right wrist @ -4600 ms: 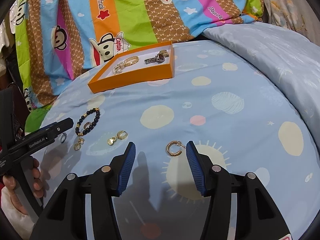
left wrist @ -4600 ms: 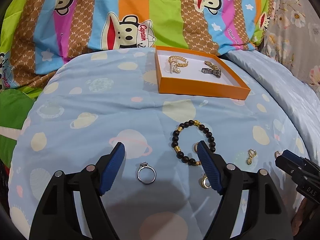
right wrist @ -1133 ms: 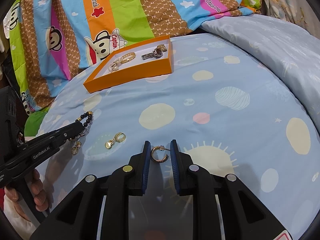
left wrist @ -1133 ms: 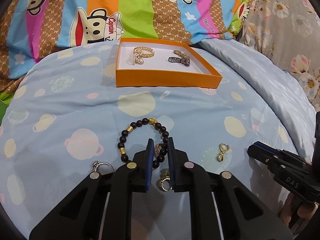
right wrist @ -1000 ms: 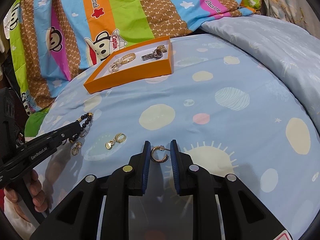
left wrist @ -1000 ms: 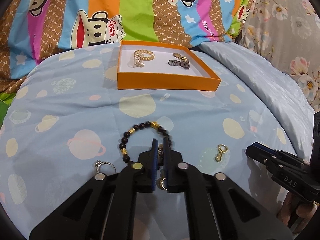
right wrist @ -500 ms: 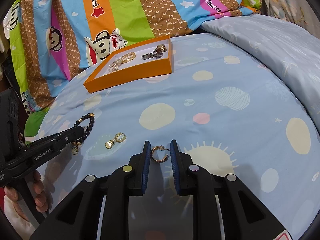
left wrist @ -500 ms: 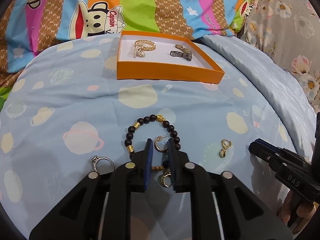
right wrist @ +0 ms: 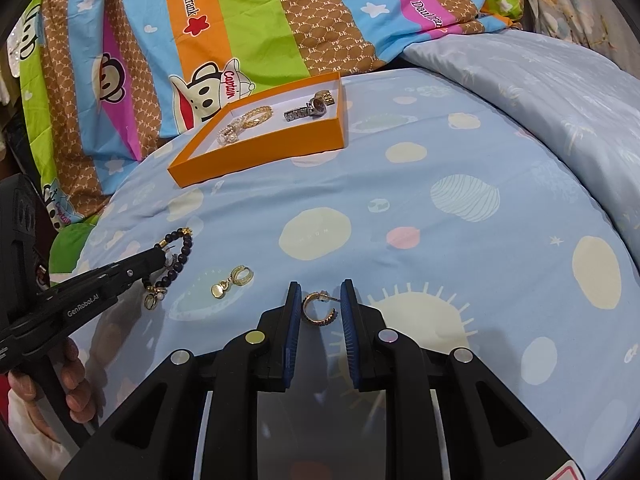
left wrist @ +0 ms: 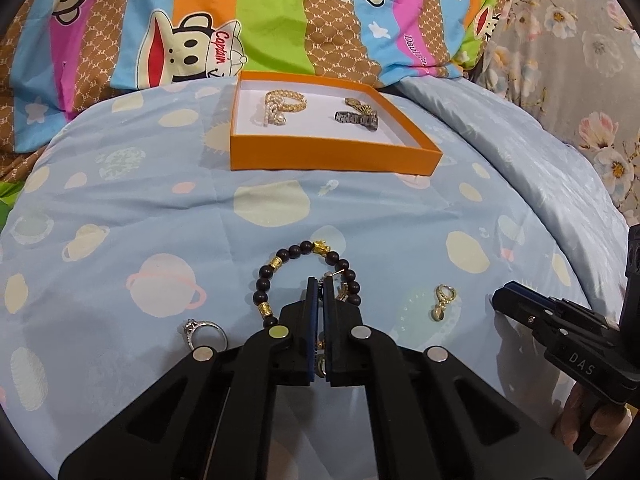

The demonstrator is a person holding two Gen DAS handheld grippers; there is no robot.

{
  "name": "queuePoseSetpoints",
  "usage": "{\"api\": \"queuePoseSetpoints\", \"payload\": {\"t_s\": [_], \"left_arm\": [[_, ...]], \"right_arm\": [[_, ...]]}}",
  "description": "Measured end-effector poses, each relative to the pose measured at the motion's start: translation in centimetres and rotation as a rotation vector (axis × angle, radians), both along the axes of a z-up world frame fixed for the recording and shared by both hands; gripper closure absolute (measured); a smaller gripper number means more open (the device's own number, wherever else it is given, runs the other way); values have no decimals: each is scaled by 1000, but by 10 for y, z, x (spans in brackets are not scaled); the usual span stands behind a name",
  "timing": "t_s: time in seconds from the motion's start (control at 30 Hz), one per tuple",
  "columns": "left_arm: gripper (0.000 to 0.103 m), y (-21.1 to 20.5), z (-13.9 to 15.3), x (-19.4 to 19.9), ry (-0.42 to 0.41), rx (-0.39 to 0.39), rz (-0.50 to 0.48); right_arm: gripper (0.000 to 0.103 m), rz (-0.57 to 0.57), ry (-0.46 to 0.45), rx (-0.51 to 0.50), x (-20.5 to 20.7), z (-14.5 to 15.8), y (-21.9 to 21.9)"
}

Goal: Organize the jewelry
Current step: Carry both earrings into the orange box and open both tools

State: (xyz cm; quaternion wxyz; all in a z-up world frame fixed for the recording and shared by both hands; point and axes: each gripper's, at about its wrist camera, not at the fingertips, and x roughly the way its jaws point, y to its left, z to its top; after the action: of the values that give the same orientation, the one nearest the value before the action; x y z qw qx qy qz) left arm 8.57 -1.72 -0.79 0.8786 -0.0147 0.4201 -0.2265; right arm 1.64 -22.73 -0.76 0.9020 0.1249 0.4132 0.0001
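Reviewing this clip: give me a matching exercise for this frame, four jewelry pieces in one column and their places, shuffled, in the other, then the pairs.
Things:
1. wristwatch
2. gold hoop earring
3. silver ring
4. dark bead bracelet

Places:
A. on the blue quilt, left of the left gripper
B. inside the orange box
C. between the right gripper fingers
D. curved around the left gripper's tips

Pairs: 1-B, 2-C, 3-A, 4-D

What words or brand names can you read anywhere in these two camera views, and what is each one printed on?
"GenRobot.AI": side of the left hand-held gripper.
"DAS": body of the right hand-held gripper.
"Captain": cap of the monkey on the striped cartoon bedsheet.
"Daul frank": orange stripe of that bedsheet, repeated on a pink stripe.
Small brown-stripe monograms: too small to read surely.
The orange box shows no text.
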Motion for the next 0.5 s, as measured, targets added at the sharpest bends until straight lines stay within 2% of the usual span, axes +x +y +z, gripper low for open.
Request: {"api": "queuePoseSetpoints", "payload": {"t_s": [0.5], "left_arm": [[102, 14, 46, -12, -81, -74, 6]], "right_arm": [[85, 20, -95, -46, -1, 33, 7]]}}
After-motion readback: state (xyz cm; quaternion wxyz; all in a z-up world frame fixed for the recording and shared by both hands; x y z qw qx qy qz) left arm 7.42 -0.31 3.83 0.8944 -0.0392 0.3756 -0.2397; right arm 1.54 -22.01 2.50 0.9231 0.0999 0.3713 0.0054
